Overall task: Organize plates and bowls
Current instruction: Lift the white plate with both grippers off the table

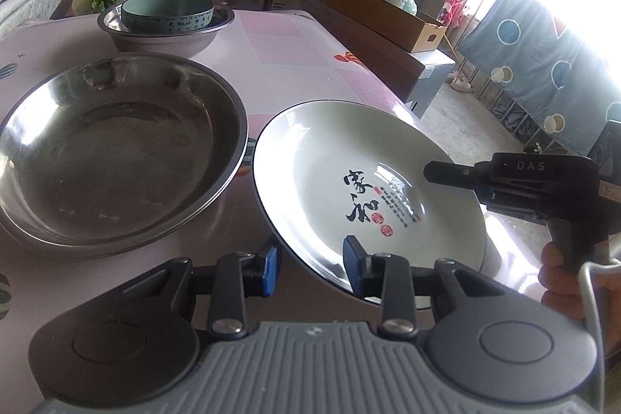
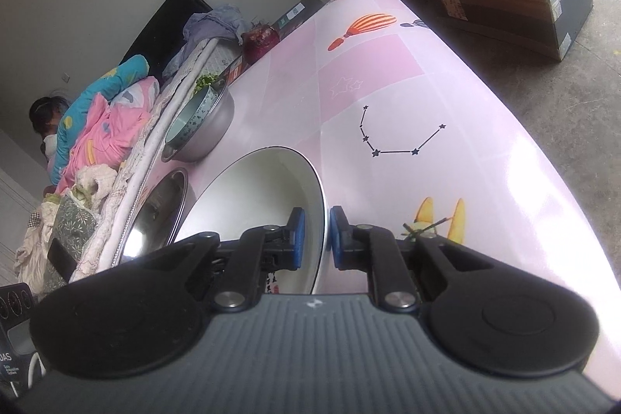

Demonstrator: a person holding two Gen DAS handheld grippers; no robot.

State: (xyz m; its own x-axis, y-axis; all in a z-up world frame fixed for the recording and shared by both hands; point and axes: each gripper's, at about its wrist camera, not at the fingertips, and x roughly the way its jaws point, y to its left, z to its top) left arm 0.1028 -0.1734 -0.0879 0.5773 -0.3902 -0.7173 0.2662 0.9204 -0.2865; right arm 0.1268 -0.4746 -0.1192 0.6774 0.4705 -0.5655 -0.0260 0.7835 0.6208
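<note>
The jaws of the right gripper (image 2: pixel 315 237) are clamped on the rim of the white plate (image 1: pixel 349 177), and the jaws of the left gripper (image 1: pixel 310 266) stand narrow astride its near edge. The plate is tilted over the pink surface (image 1: pixel 287 53), beside a steel basin (image 1: pixel 116 154).

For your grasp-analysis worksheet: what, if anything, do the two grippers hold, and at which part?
Both are on the white plate at its rim: the right gripper is clamped on one edge, and the left gripper's pads straddle the near edge, though a firm grip there cannot be told.
</note>
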